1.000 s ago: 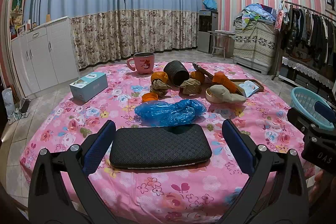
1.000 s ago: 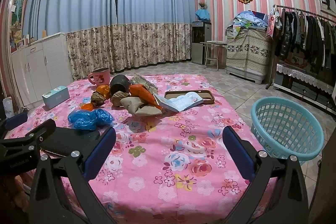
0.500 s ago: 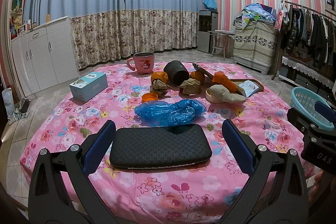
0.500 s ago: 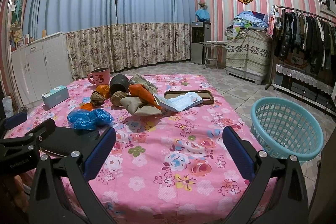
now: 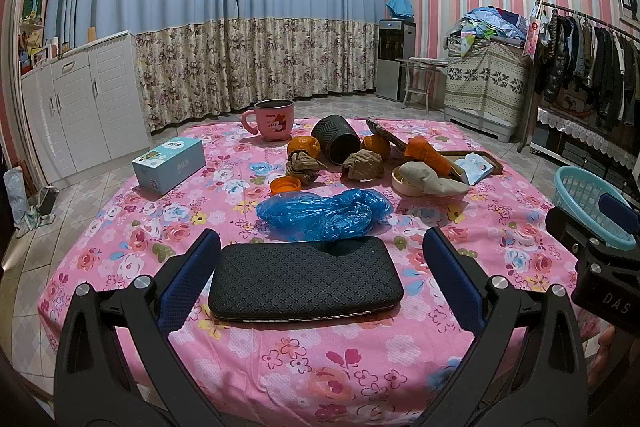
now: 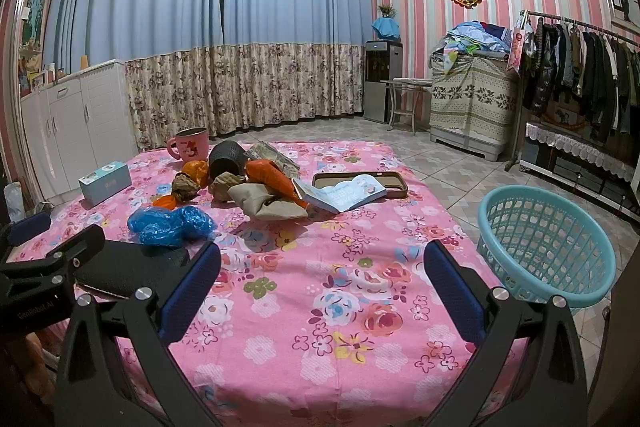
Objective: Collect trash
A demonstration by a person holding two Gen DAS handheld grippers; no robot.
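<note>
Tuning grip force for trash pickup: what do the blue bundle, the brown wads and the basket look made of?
Blue bundle: thin plastic film, glossy and translucent, with crinkled highlights.
Brown wads: crumpled paper, apparently; matte with sharp creases.
Basket: rigid moulded plastic, teal, with an open lattice wall.
Both grippers have their jaws open and hold nothing.

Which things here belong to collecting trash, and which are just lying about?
Job: blue plastic bag, crumpled brown paper wads, orange cap, laundry-style basket.
Lying about: pink mug, tissue box, black case.
</note>
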